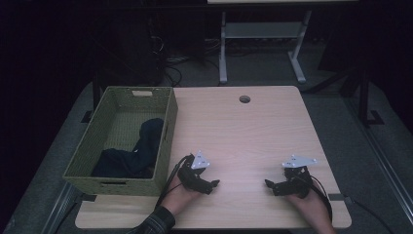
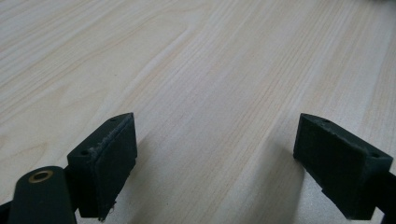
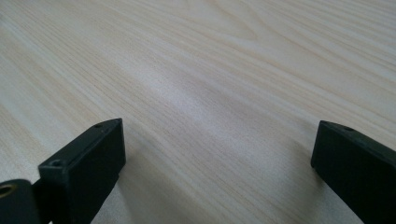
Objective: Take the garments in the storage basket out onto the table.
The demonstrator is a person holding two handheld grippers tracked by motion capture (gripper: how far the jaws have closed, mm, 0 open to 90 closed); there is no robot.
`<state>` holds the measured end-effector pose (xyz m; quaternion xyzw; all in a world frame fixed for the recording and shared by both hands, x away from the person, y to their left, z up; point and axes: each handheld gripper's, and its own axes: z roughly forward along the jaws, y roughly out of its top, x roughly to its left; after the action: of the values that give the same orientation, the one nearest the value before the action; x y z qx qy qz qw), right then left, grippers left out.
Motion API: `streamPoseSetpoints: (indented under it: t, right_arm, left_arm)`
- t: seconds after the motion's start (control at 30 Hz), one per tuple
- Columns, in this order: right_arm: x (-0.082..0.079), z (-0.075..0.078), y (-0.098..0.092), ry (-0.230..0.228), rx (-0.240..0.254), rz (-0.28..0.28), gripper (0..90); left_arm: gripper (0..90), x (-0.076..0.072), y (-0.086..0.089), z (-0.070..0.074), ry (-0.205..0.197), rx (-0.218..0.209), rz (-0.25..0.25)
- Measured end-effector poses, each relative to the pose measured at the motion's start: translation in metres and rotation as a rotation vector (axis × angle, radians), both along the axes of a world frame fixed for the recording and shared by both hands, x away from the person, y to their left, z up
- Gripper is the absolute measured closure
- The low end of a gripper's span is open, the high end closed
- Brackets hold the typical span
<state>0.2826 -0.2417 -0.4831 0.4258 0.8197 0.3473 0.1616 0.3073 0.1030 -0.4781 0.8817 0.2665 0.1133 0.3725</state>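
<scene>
Both hands rest on a light wooden table (image 1: 243, 131) near its front edge. My left gripper (image 1: 213, 185) lies at the front left, pointing right, and my right gripper (image 1: 269, 185) lies at the front right, pointing left toward it. In the left gripper view the left gripper (image 2: 215, 163) stands open, its black jaws far apart over bare wood. In the right gripper view the right gripper (image 3: 217, 168) is open too, with only tabletop between its jaws. A green woven basket (image 1: 170, 114) on the table's left side holds dark cloth (image 1: 139, 151).
A round cable hole (image 1: 244, 99) sits near the table's far edge. Beyond the table stands a white metal frame (image 1: 263, 39) on a dark floor with cables. Bare wood lies between and ahead of the grippers.
</scene>
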Motion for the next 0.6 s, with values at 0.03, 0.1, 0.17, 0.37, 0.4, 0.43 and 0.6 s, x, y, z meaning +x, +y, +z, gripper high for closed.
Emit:
streamPoseSetpoints:
  t: [0.03, 0.1, 0.17, 0.37, 0.4, 0.43, 0.6]
  right_arm:
    - [0.0000, 0.0000, 0.0000, 0.000, 0.000, 0.000, 2.6]
    - [0.0000, 0.0000, 0.0000, 0.000, 0.000, 0.000, 2.6]
    - [0.0001, 0.0000, -0.0001, -0.001, 0.000, 0.000, 2.6]
    - [-0.0007, 0.0002, -0.0001, 0.006, 0.000, 0.002, 2.6]
    - [-0.0008, 0.0002, -0.0001, 0.006, 0.000, 0.002, 2.6]
    - [-0.0008, 0.0002, -0.0001, 0.006, 0.000, 0.002, 2.6]
    - [-0.0007, 0.0002, -0.0001, 0.006, 0.000, 0.002, 2.6]
  left_arm:
    - [12.8, 0.0000, 0.0000, 0.0000, 0.000, 0.000, 0.000]
    - [12.8, 0.0001, 0.0000, 0.0001, 0.001, 0.001, -0.002]
    - [12.7, 0.0005, 0.0003, 0.0000, 0.002, -0.001, -0.008]
    - [13.2, 0.0005, 0.0005, 0.0011, 0.008, 0.005, -0.018]
    - [13.3, 0.0005, 0.0001, 0.0020, 0.012, 0.013, -0.022]
    - [13.5, 0.0004, -0.0002, 0.0023, 0.014, 0.015, -0.023]
    - [13.6, 0.0009, 0.0022, 0.0051, 0.037, 0.015, -0.023]
